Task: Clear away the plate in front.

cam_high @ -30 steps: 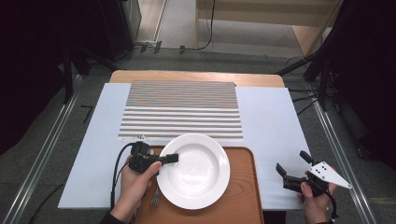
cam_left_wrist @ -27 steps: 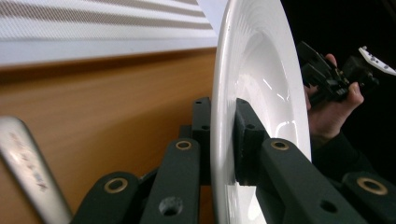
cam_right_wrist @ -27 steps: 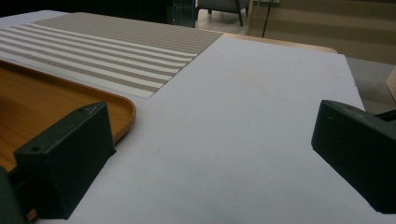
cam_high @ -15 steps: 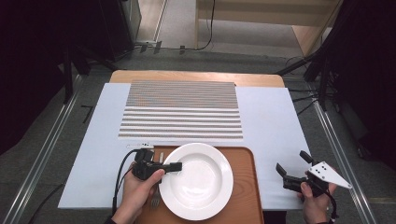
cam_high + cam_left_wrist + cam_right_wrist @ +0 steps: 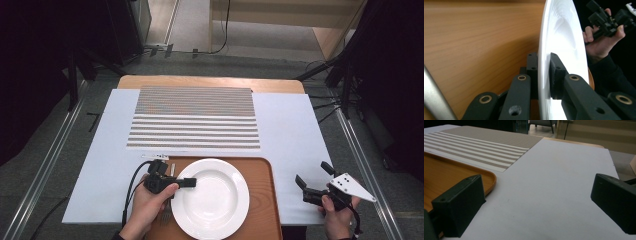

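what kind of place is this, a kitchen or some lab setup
Likely a lab recording rig, not a kitchen: a white board covers the table, metal rails flank it, and cables run across the bare floor beyond.

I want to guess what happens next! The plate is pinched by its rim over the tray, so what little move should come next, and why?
Probably lower the white plate gently onto the wooden tray, then let go. The left hand-held gripper is shut on the plate's rim, and the plate is over the tray. The right hand-held gripper waits open beside the tray, holding nothing.
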Motion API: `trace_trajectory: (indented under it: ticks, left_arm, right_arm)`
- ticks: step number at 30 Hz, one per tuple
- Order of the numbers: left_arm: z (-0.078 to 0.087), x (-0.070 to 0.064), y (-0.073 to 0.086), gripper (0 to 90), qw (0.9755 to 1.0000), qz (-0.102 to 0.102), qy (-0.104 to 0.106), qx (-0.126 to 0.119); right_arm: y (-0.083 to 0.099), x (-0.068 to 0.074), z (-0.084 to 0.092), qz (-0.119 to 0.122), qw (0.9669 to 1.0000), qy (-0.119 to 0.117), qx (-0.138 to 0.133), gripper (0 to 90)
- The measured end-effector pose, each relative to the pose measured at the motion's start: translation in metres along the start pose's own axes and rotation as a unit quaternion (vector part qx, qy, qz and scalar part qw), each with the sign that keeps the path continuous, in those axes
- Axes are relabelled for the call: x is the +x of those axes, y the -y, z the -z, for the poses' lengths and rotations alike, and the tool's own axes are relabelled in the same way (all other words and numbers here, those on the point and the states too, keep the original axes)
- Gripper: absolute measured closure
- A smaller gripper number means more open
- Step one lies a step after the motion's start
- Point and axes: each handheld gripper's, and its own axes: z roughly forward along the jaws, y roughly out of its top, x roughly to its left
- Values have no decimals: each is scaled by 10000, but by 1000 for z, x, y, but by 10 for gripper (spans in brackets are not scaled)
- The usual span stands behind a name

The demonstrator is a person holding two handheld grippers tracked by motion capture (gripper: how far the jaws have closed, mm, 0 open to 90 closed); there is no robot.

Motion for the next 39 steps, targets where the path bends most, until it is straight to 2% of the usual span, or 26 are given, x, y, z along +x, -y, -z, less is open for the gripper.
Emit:
trace_trajectory:
  ticks: [2, 5, 7, 10, 11, 14, 20, 22, 23, 25, 26, 28, 31, 39]
  left_arm:
    - [-1, 2, -2, 805, 9999, 43, 8, 110]
    - [-4, 2, -2, 789, 9994, -95, -265, 221]
    - [-3, 2, -3, 717, 9993, -144, -269, 204]
    - [1, 2, -6, 538, 9984, -189, -500, 160]
    - [1, 2, -7, 533, 9982, -218, -516, 195]
    - [-1, -1, -6, 511, 9958, -417, -774, 251]
    - [4, -6, -8, 522, 9931, -586, -1012, -21]
    - [7, -7, -8, 546, 9915, -640, -1122, -121]
    - [8, -6, -8, 588, 9913, -653, -1131, -132]
    - [8, -6, -7, 603, 9912, -664, -1141, -135]
    - [8, -6, -7, 638, 9900, -680, -1222, -167]
    - [8, -5, -6, 680, 9901, -671, -1215, -187]
    - [9, -4, -6, 687, 9910, -652, -1150, -196]
    - [5, -6, -6, 688, 9913, -694, -1106, -155]
  right_arm:
    - [0, 0, 0, -1, 10000, 2, 0, 0]
    - [0, 0, 0, 4, 10000, 7, 4, 0]
    - [0, 0, 0, 1, 10000, 12, 13, 0]
    - [0, 0, 0, 4, 10000, 16, 23, 0]
    - [0, 0, 0, 6, 10000, 16, 22, 0]
    - [0, 0, 0, 8, 10000, 17, 18, 0]
    - [0, 0, 0, 3, 10000, 19, 26, 0]
    - [0, 0, -1, 16, 10000, 19, 23, 0]
    - [0, 0, -1, 20, 10000, 21, 28, 0]
    - [0, 0, -1, 22, 10000, 24, 30, 0]
    - [0, 0, -1, 20, 10000, 30, 37, 0]
    - [0, 0, -1, 32, 10000, 46, 42, 0]
    - [0, 1, -1, 37, 10000, 52, 48, 0]
    - [0, 1, -1, 39, 10000, 59, 55, 0]
